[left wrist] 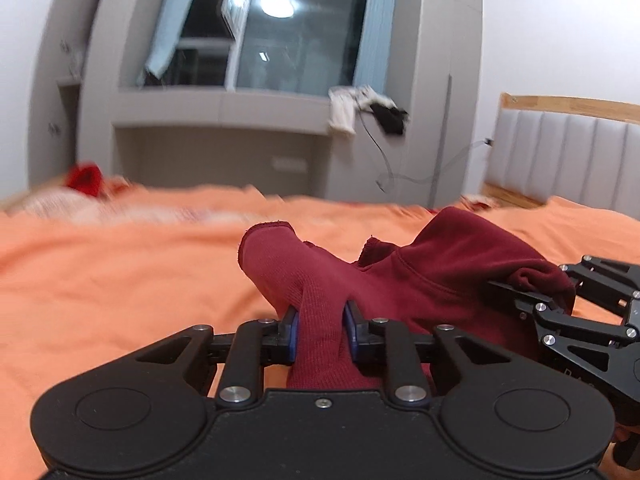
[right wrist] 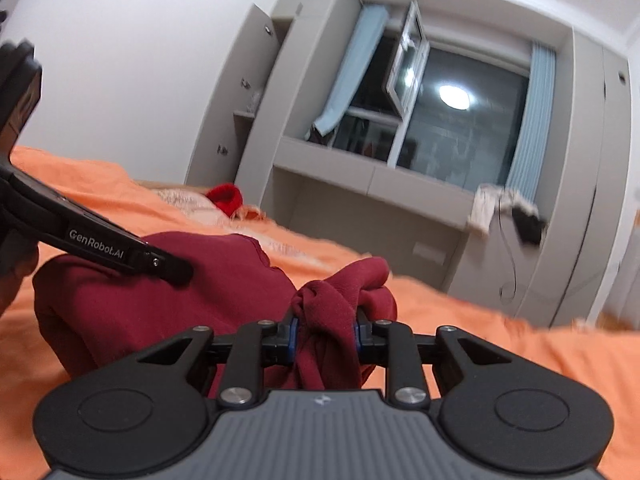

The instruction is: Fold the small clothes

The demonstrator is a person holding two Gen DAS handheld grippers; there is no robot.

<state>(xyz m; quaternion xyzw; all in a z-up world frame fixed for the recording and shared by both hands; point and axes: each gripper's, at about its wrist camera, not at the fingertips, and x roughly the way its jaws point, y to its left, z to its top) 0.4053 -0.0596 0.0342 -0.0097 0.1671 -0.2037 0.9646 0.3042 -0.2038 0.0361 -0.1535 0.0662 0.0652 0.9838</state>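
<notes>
Far left: a bright red cloth (left wrist: 85,178) lies at the far edge of the bed, beside a pale patterned fabric (left wrist: 60,204); both blurred.
Bed: covered by an orange sheet (left wrist: 120,264), which carries the garment.
Left tongs (left wrist: 321,328): closed on the ribbed cuff of a dark red garment (left wrist: 440,276); the cuff runs between the blue pads (left wrist: 294,330) and stands up beyond them.
Garment: a small maroon top, bunched and partly lifted off the sheet, strung between the two tongs; its bulk rests on the bed at the left of the right wrist view (right wrist: 160,304).
Right tongs (right wrist: 326,334): closed on a gathered wad of the same garment's fabric, which fills the gap between the pads.
Left tongs from the right wrist view (right wrist: 176,270): a black finger lies over the garment's upper side.
Background centre: grey window alcove (left wrist: 224,108) with blue curtains (left wrist: 374,28); the glass is dark.
Right: white and black cloths (left wrist: 368,110) hang off the sill; padded headboard (left wrist: 568,152) at far right.
</notes>
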